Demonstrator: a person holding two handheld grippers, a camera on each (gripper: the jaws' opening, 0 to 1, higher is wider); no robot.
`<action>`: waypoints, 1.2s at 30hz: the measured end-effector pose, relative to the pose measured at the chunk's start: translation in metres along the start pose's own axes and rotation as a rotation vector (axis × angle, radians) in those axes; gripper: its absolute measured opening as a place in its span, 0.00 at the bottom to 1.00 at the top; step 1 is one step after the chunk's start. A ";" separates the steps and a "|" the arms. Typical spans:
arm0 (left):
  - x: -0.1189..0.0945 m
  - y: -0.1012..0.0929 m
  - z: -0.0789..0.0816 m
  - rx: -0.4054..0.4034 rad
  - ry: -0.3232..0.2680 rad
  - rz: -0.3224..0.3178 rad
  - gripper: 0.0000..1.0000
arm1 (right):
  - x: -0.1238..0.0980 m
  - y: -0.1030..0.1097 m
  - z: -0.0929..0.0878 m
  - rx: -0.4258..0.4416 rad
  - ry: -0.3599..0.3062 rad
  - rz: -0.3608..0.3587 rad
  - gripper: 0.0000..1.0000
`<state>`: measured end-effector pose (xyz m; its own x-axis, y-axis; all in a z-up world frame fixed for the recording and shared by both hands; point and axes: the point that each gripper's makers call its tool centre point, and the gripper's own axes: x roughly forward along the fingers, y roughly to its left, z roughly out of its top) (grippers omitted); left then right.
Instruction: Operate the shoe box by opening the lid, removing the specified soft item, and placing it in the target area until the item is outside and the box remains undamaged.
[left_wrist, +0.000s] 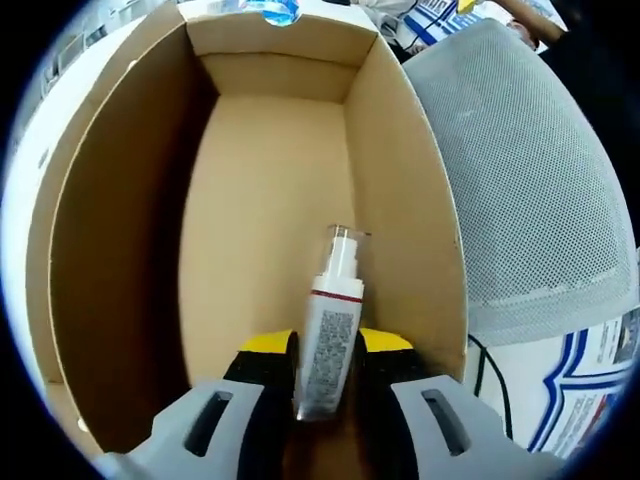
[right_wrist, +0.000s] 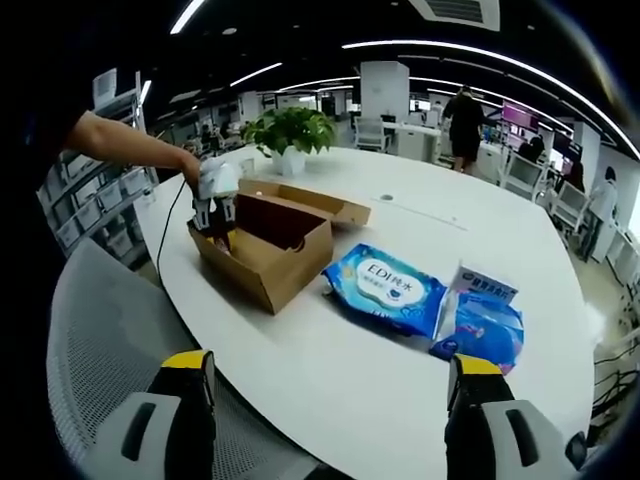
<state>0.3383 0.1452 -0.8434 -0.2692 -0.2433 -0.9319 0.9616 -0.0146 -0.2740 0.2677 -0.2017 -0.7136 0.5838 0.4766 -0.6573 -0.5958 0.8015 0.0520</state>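
Spray bottle (left_wrist: 330, 340) pinched between left tongs (left_wrist: 327, 372).

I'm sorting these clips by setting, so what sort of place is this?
Most likely an open-plan office: long ceiling light strips, a large round white table, a grey mesh office chair, and more desks and chairs behind, where a person stands.

Spray bottle (left_wrist: 328, 340) base hidden between jaws; label print too small to read.

One shoe box (right_wrist: 265, 245), one spray bottle (left_wrist: 330, 335), two blue wipe packs (right_wrist: 385, 288), one small carton (right_wrist: 480, 283), one potted plant (right_wrist: 290, 135).
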 end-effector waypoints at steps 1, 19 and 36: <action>0.000 0.001 0.000 -0.003 -0.003 0.002 0.22 | 0.000 0.000 0.001 0.000 -0.003 -0.001 0.97; -0.006 0.007 0.009 -0.098 -0.033 0.072 0.19 | -0.001 0.001 0.008 -0.004 -0.042 0.000 0.94; -0.027 0.009 0.017 -0.199 -0.106 0.142 0.18 | -0.004 0.007 0.015 -0.015 -0.070 0.011 0.92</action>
<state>0.3554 0.1348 -0.8170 -0.1155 -0.3296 -0.9371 0.9570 0.2157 -0.1938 0.2696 -0.1927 -0.7000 0.6139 0.5102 -0.6023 -0.6102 0.7908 0.0479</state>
